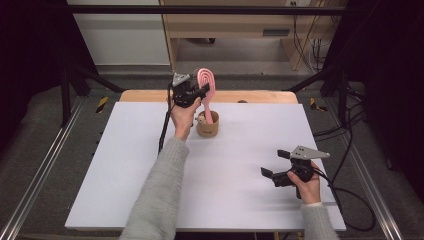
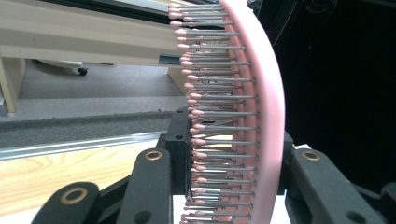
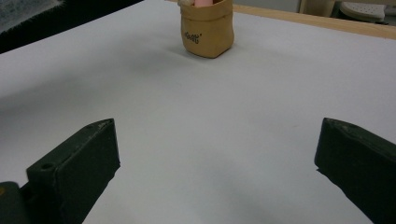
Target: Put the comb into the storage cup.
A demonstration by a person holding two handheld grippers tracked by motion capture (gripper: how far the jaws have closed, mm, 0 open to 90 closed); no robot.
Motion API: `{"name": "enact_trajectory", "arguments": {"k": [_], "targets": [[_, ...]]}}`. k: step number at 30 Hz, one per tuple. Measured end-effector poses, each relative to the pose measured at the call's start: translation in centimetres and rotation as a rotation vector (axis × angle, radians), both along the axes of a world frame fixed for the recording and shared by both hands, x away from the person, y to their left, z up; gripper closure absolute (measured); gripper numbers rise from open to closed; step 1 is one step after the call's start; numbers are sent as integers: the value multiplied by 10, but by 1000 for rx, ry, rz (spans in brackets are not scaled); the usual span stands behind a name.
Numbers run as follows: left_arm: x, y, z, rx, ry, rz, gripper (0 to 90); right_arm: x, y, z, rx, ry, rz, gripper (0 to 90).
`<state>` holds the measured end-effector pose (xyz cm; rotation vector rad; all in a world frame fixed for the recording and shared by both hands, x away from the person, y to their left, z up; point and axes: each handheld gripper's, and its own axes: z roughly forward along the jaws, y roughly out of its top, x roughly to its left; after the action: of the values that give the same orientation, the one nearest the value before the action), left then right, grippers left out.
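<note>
1. The left gripper is held up over the far middle of the white table top, and its jaws are clamped on the head of a pink hairbrush.
2. In the left gripper view the pink hairbrush stands on edge between the two black jaws, with rows of thin metal pins tipped in pink pointing to that view's left.
3. The brush stands nearly upright, head up; its handle runs down into a small tan paper-bag pot standing on the table just beside the left hand.
4. A pale rounded thing sits in the pot beside the handle; what it is I can't make out.
5. From the right gripper view the same tan paper-bag pot stands upright well ahead, small dark lettering on its side and the pink handle rising from its mouth.
6. The right gripper sits low over the near right part of the table, well apart from the pot, with its jaws wide apart and nothing between them.
7. Beyond the white top, a strip of pale wooden table edge shows at the far side.
</note>
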<state>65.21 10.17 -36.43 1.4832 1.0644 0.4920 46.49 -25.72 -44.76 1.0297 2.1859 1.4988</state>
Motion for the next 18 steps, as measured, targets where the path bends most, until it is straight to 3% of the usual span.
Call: {"name": "enact_trajectory", "arguments": {"k": [13, 18], "targets": [[-1, 10, -16, -10, 20, 21, 630, 0, 0, 0, -5, -1, 0, 4], [-1, 18, -20, -31, 26, 31, 629, 0, 0, 0, -6, 0, 0, 4]]}}
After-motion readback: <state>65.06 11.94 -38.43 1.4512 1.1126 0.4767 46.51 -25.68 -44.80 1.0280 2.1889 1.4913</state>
